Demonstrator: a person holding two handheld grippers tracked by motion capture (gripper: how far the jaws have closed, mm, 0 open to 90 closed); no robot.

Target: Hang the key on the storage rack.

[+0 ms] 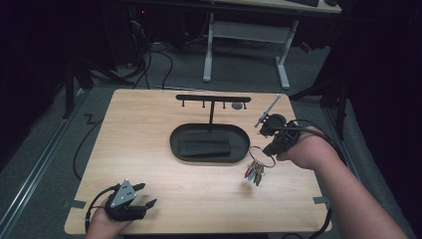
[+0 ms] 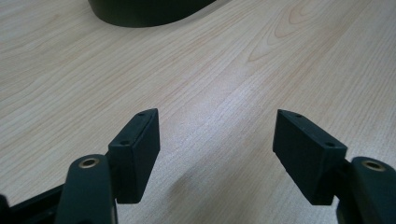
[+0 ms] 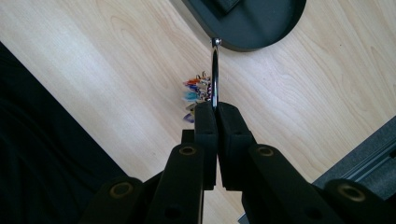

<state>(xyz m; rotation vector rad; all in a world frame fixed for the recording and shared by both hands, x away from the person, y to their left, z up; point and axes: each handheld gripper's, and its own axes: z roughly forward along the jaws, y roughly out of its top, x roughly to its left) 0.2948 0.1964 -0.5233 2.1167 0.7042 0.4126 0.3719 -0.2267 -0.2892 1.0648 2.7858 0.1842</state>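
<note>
Pale wood table (image 1: 199, 199) in the high view: the right gripper (image 1: 268, 149) carries a key ring (image 1: 262, 155), coloured keys (image 1: 255, 173) dangling under it, just right of the black oval tray (image 1: 174, 144). The left gripper (image 1: 144, 195) rests near the table's front edge.

Left gripper view: jaws spread wide over bare wood, tray edge (image 2: 140, 16) ahead.

Right gripper view: jaws pinched tight on the metal ring (image 3: 215, 70), keys (image 3: 196, 93) hanging left of it.

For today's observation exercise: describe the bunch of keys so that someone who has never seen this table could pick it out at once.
Start at the black oval tray in the middle of the wooden table. Just right of it, the right gripper pinches a thin metal ring. The keys dangle from that ring, the only brightly coloured cluster here.
</note>
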